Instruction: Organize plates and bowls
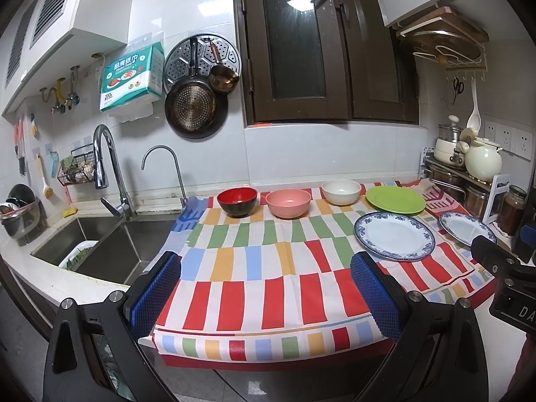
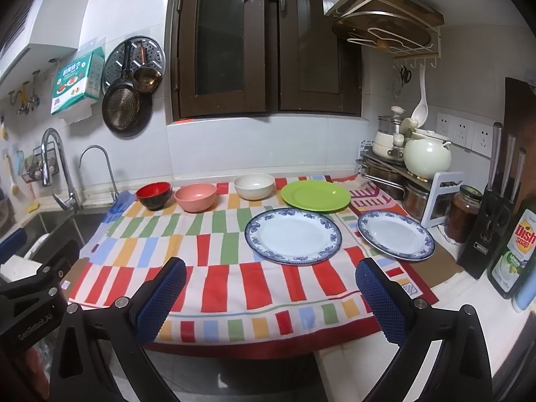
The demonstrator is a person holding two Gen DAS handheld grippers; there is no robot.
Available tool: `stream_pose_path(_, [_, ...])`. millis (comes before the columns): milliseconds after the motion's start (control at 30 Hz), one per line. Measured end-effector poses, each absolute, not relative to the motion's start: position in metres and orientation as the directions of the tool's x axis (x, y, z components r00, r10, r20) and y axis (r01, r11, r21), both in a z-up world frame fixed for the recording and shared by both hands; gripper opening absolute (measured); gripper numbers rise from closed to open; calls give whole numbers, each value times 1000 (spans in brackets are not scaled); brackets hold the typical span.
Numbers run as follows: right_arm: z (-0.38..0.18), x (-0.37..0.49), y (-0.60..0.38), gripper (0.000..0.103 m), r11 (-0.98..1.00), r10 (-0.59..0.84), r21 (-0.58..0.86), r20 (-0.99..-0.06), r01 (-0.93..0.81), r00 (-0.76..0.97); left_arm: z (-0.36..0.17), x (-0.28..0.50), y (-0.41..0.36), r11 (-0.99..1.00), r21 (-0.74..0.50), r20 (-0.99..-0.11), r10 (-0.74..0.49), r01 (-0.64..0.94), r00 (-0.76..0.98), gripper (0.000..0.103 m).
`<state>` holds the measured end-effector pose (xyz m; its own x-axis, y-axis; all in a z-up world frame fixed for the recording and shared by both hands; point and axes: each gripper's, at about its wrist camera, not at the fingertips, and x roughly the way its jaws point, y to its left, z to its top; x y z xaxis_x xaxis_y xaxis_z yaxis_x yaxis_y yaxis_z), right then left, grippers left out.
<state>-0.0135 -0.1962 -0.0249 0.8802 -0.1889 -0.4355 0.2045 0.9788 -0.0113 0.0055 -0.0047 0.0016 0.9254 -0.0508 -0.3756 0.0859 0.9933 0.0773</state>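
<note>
I hold both tools at the near edge of the striped cloth (image 2: 234, 268), short of all the dishes. The left gripper (image 1: 264, 288) stands wide apart and empty; the right gripper (image 2: 271, 288) likewise.

Dish positions, all given from the green plate (image 2: 315, 195):
- The white bowl (image 2: 254, 186) sits just to its left, then the pink bowl (image 2: 195, 197), then the red bowl (image 2: 154, 195), in one row along the wall.
- The larger blue-rimmed plate (image 2: 292, 236) lies just in front of it, apart from it as far as I can tell.
- The smaller blue-rimmed plate (image 2: 395, 240) lies in front and to the right, partly off the cloth.

No dish is stacked, so I judge the task not begun.

Procedure, as I judge it:
1. Take plates with the right tool and bowls with the left.
2. Pinch a plate at its rim with the fingers level; a glazed rim may slip.
3. Nest bowls by size.

Legible writing:
- The bottle (image 2: 514, 251), far right of the green plate, reads "Dish soap".
- My left tool's body is marked "GenRobot.AI".
- The tissue pack (image 1: 132, 77) on the wall shows "200"; its other characters I cannot read reliably.
</note>
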Motion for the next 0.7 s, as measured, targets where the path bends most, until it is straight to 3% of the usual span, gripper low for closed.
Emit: stream_pose_path(700, [-25, -13, -196, 102, 979, -188, -12, -435, 203, 881, 0, 6, -4, 993, 76, -376, -53, 87, 925, 103])
